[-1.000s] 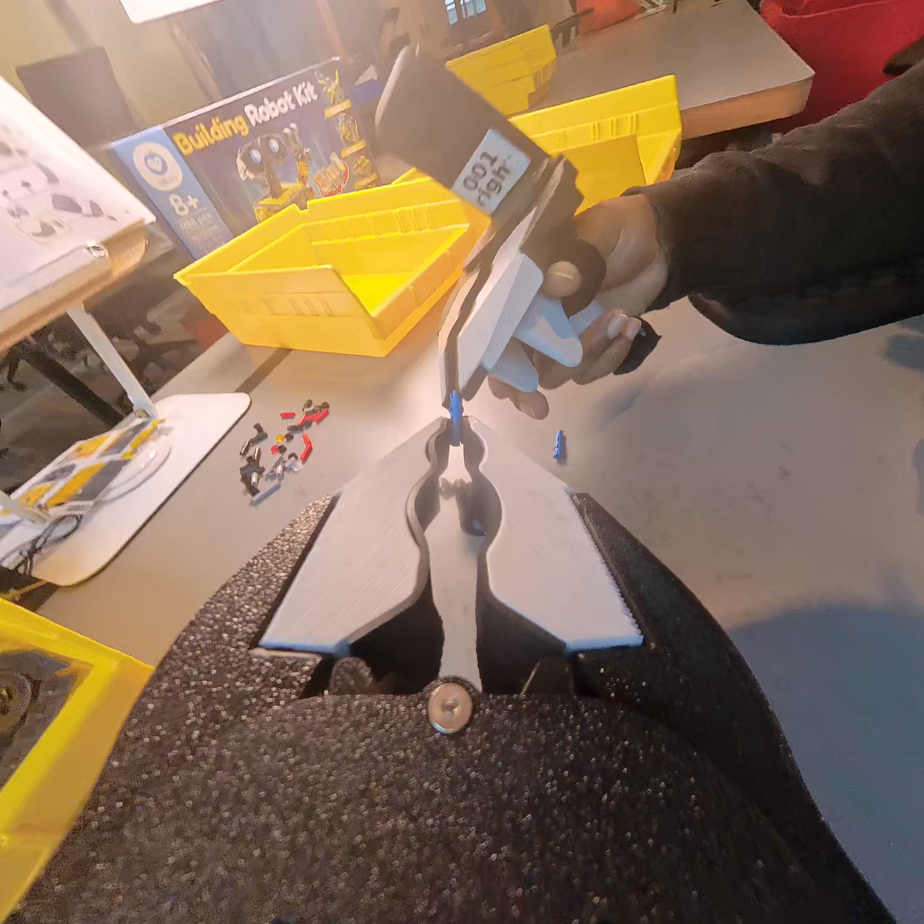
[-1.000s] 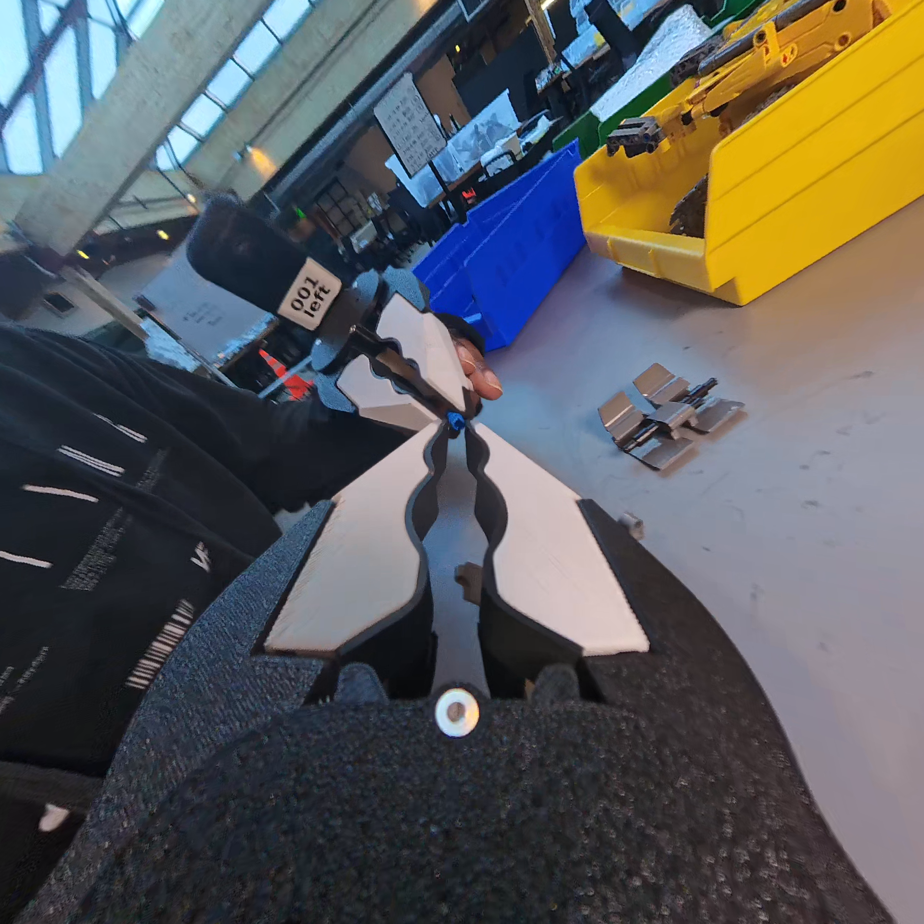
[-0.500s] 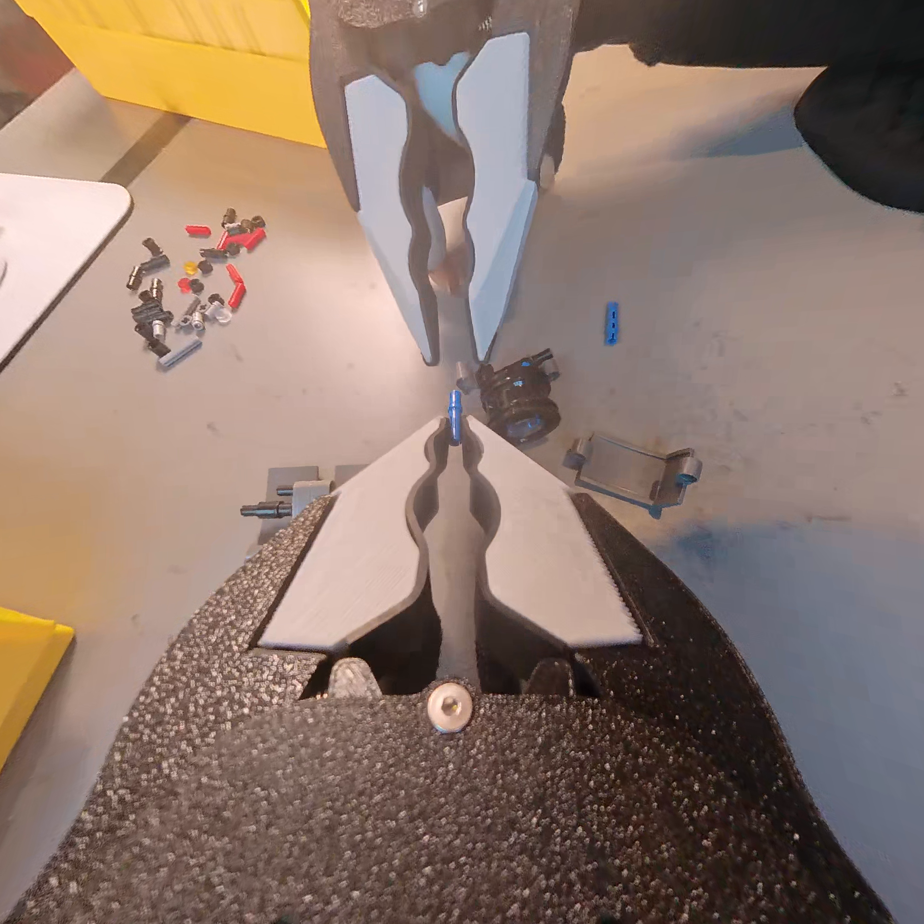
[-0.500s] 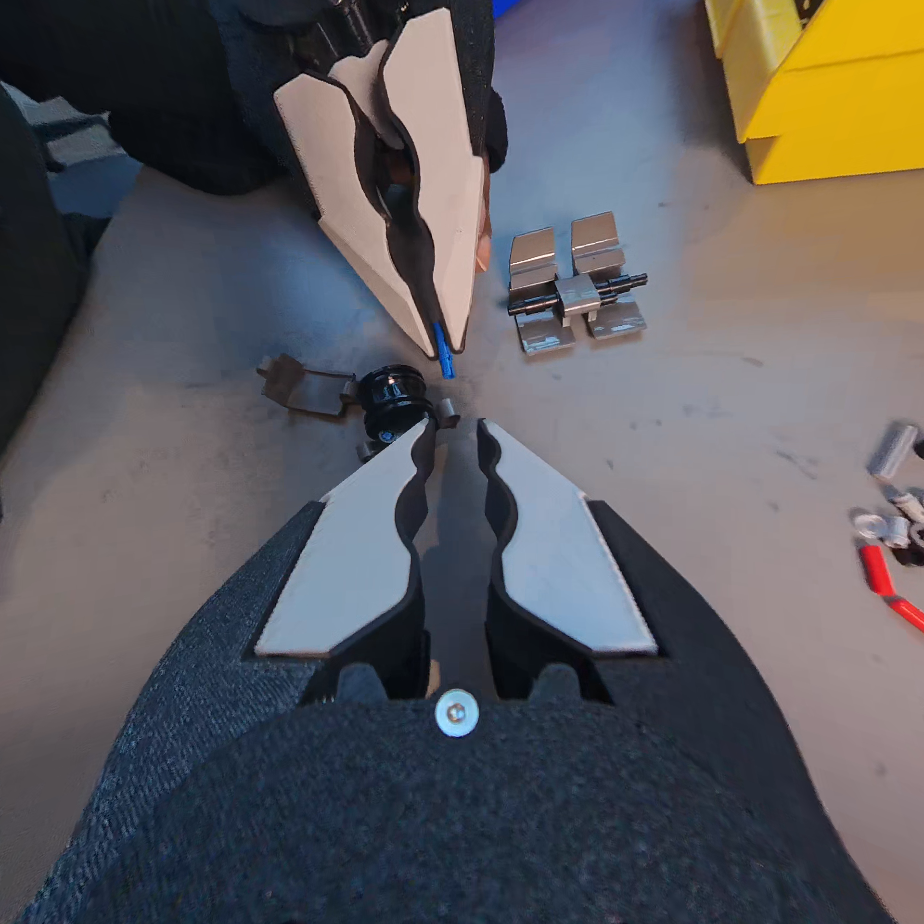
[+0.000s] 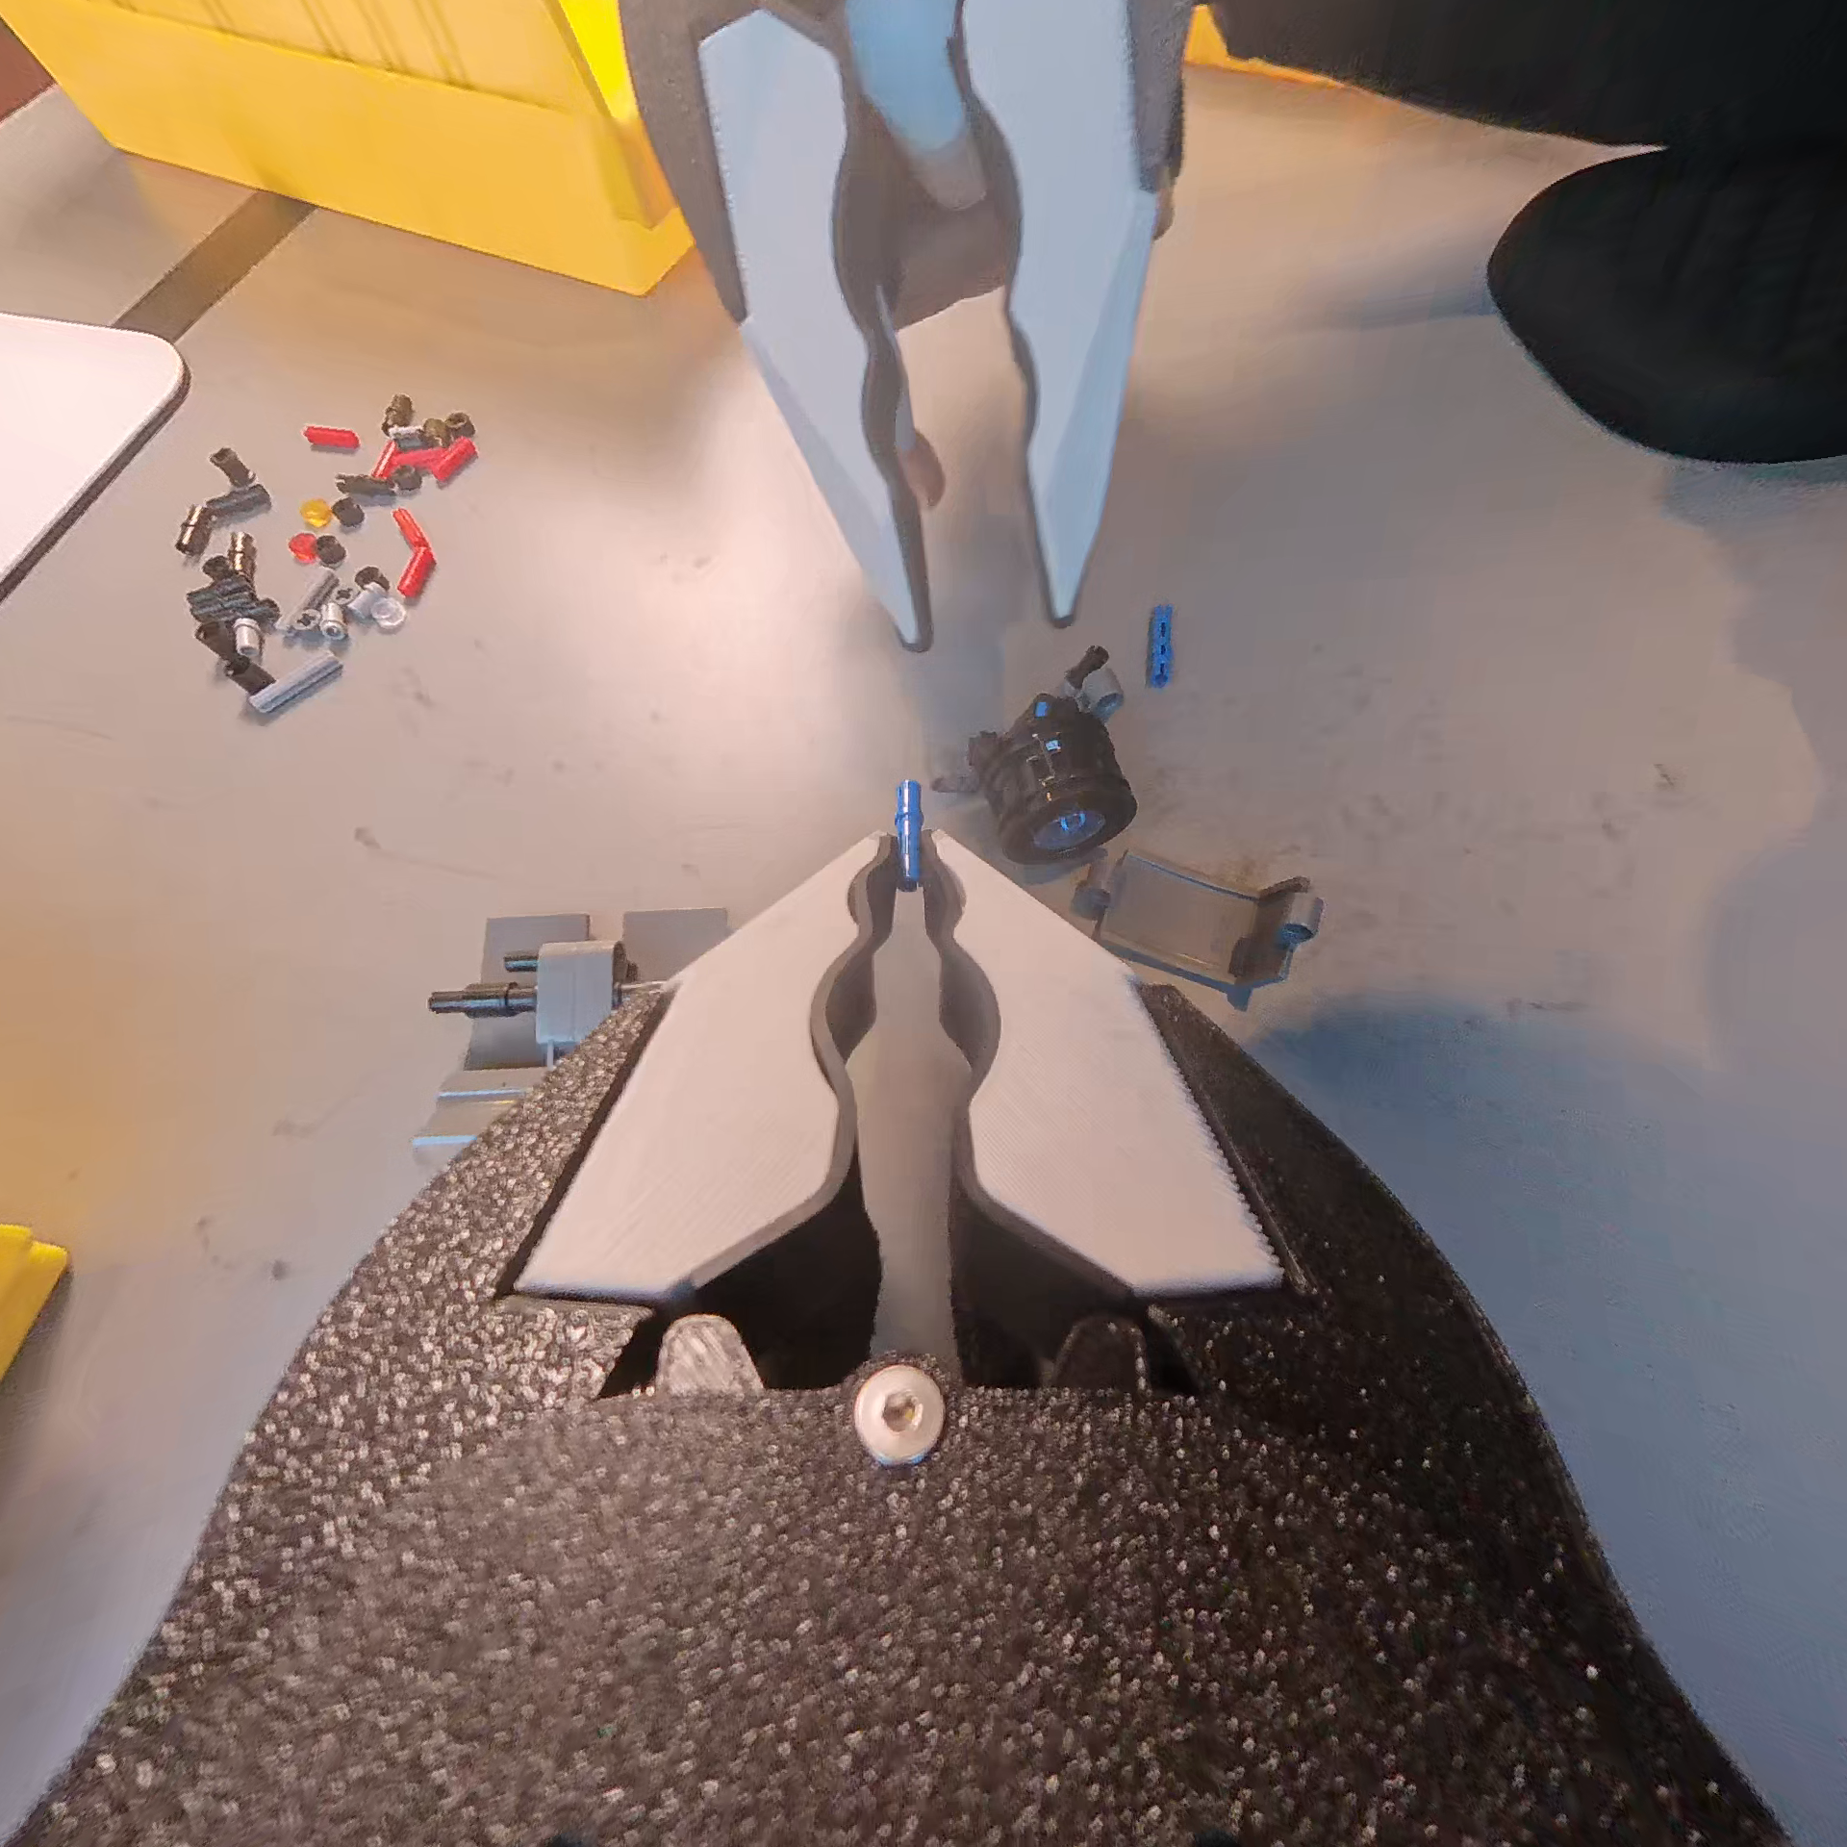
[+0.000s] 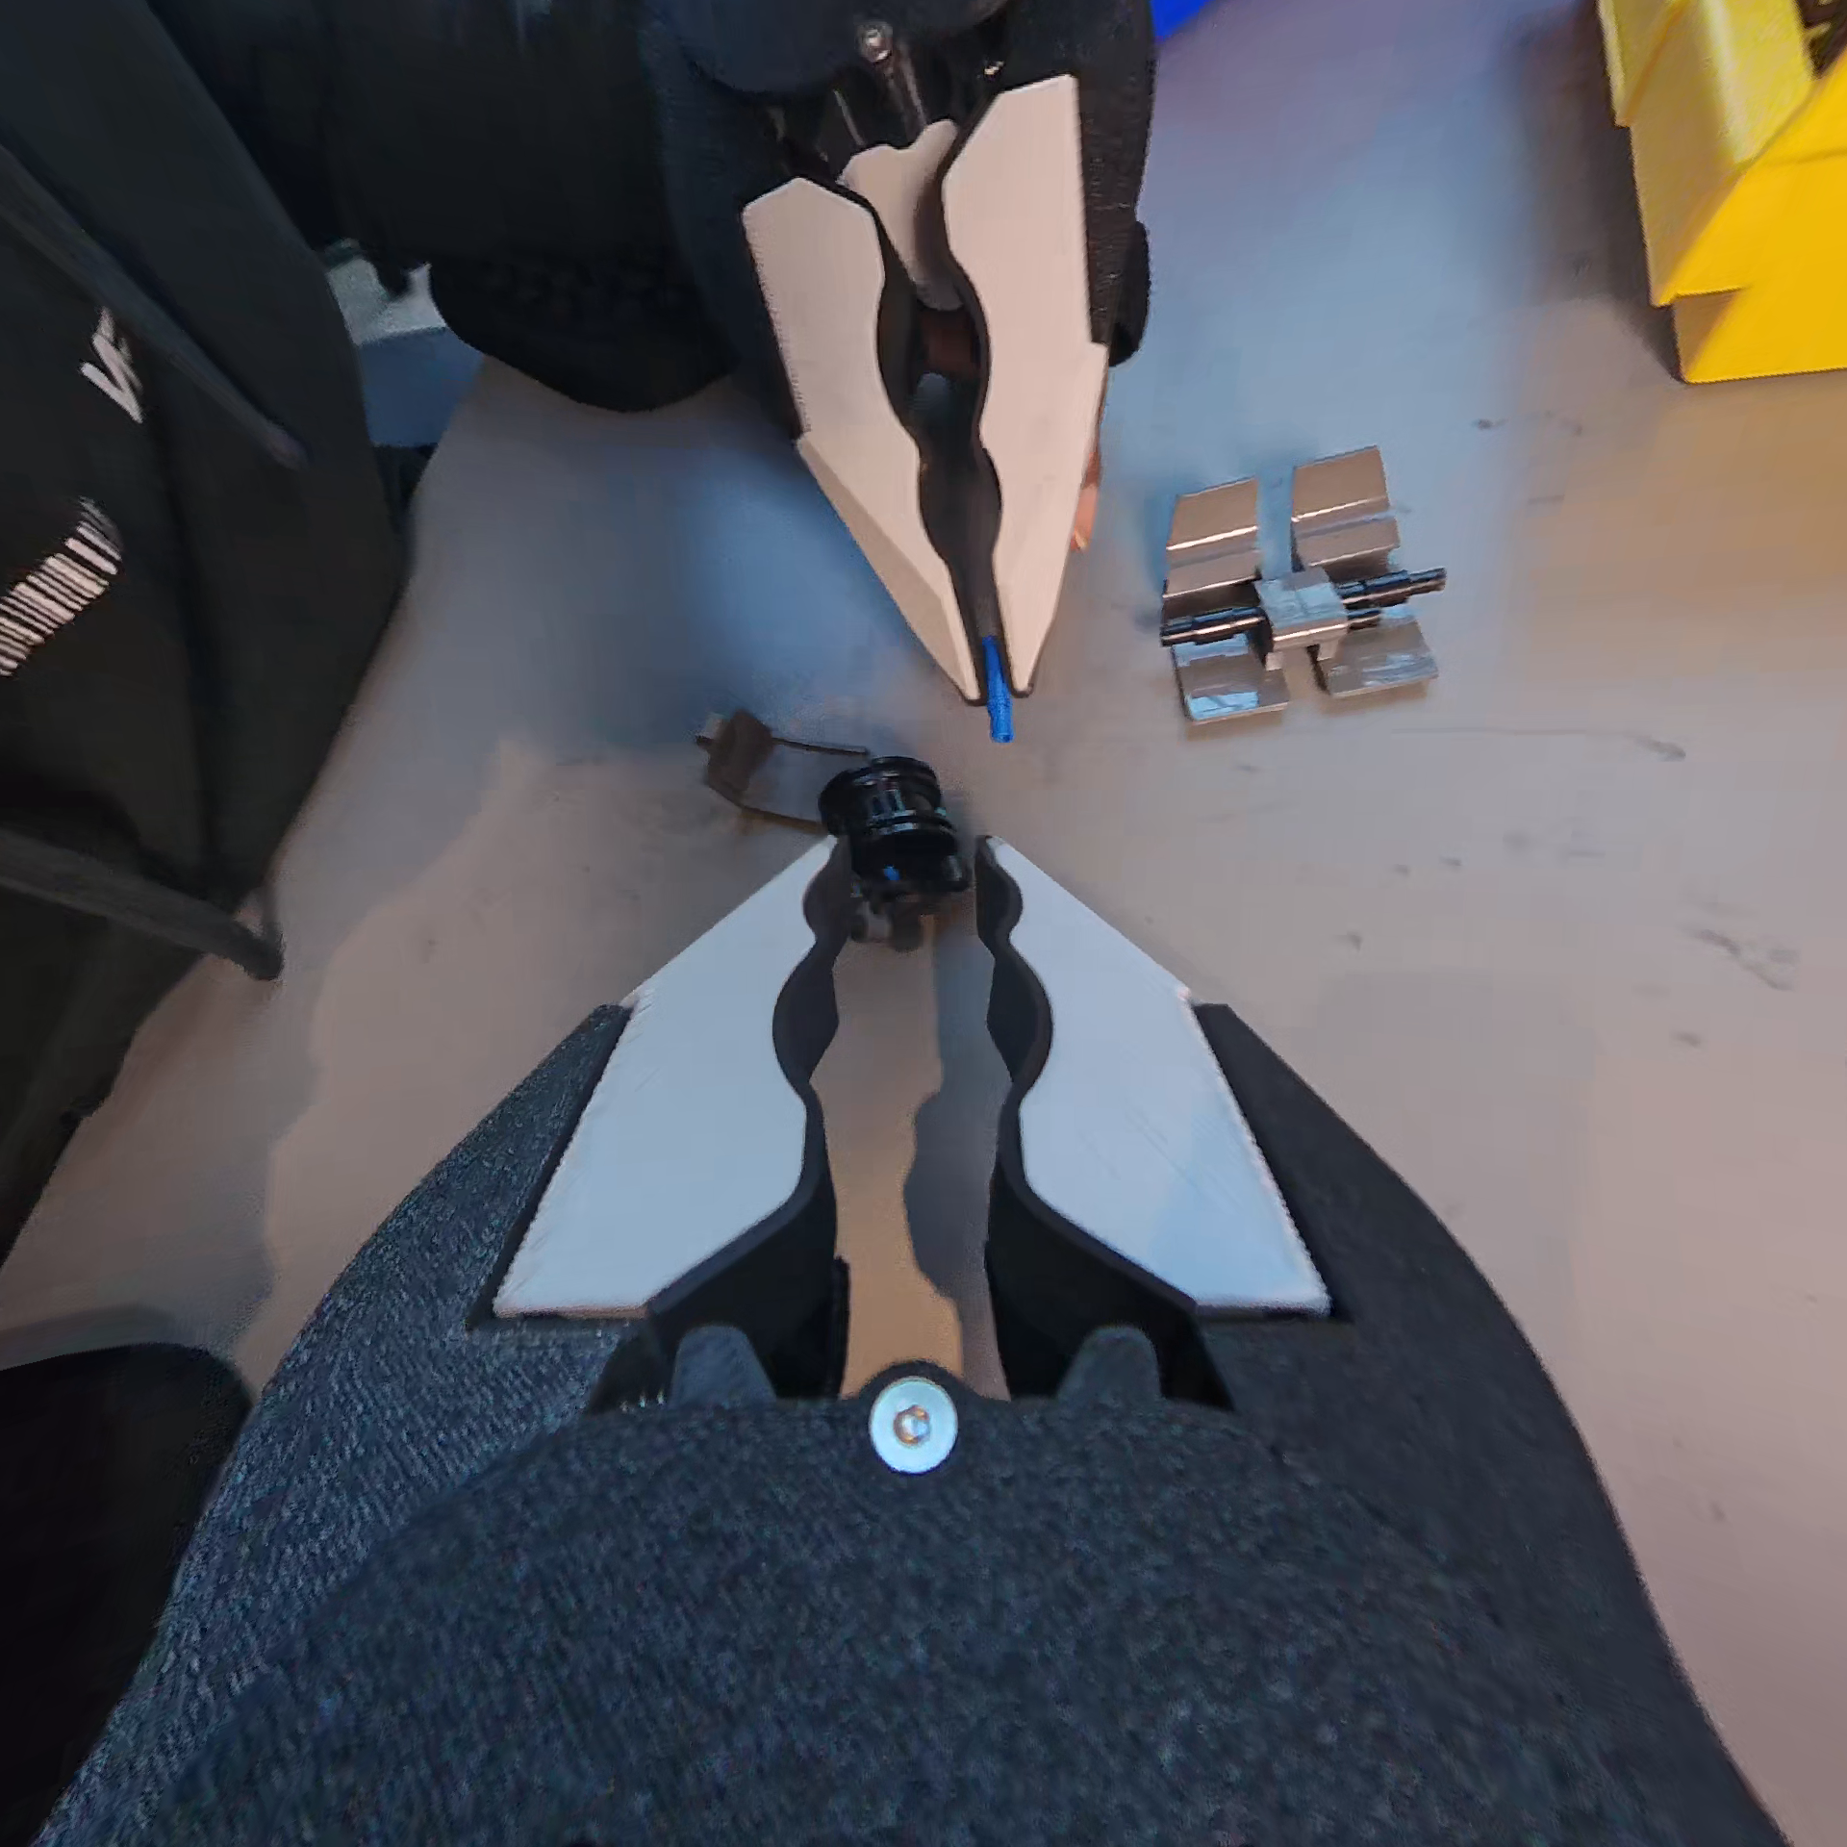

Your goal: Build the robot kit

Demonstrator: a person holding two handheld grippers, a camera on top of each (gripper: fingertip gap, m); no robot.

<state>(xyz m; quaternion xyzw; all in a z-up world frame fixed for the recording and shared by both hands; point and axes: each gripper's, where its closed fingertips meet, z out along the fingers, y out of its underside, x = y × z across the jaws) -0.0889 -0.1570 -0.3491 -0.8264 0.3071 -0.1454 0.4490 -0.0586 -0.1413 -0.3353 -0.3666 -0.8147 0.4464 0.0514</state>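
Blue pin (image 5: 908, 836) sits pinched at the very tips of the left gripper (image 5: 908, 850), whose jaws are closed down on it so that most of its length juts out past them, above the grey table (image 5: 600, 760). Going left to right in the left wrist view: a white board corner (image 5: 70, 420) at the far left edge, a scatter of small red, black and grey parts (image 5: 320, 550), a yellow bin (image 5: 380, 130) at the far side, and a grey panel assembly with black axles (image 5: 560, 984) partly hidden beside the left gripper. Just right of the pin lies a black wheel hub (image 5: 1061, 795), with a grey curved panel (image 5: 1194, 924) near it and a second small blue pin (image 5: 1159, 647) farther off. The right gripper (image 6: 908, 850) hangs with its jaws parted and empty, its tips on either side of the hub (image 6: 893, 825) but not closed on it. A dark sleeve (image 5: 1679, 300) fills the far right.
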